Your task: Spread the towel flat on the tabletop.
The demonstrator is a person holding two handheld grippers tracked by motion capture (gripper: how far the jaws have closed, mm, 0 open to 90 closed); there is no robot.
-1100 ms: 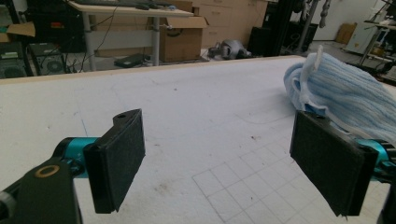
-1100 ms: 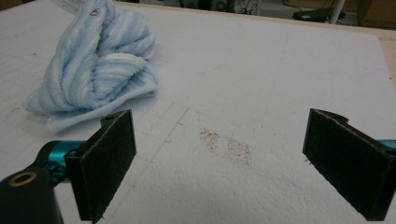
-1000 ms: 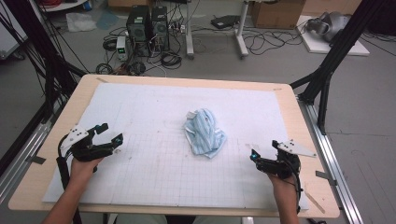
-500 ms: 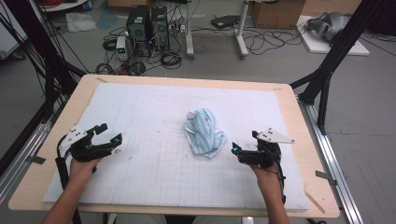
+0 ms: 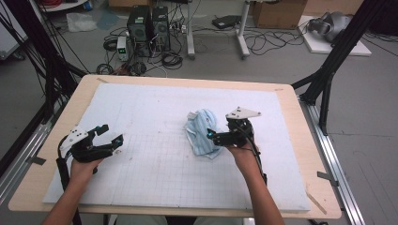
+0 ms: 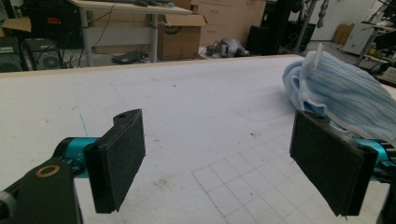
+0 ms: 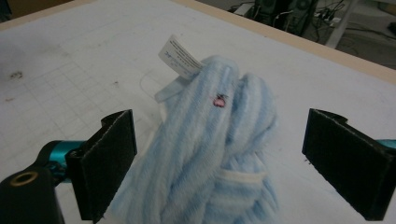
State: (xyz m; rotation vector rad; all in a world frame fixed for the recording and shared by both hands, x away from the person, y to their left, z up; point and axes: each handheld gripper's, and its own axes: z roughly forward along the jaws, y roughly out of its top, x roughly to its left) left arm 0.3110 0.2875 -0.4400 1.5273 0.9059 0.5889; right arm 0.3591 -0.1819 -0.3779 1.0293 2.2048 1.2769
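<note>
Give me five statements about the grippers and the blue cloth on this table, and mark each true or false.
1. The right gripper has its jaws open on either side of the blue cloth. True.
2. The left gripper is clamped on the cloth. False: it is open, well off to the cloth's left above the white mat.
3. A white tag sticks out of the cloth. True.
4. The cloth lies spread flat. False: it is bunched in a heap.
5. The cloth is plain red. False: it is light blue with stripes.
</note>
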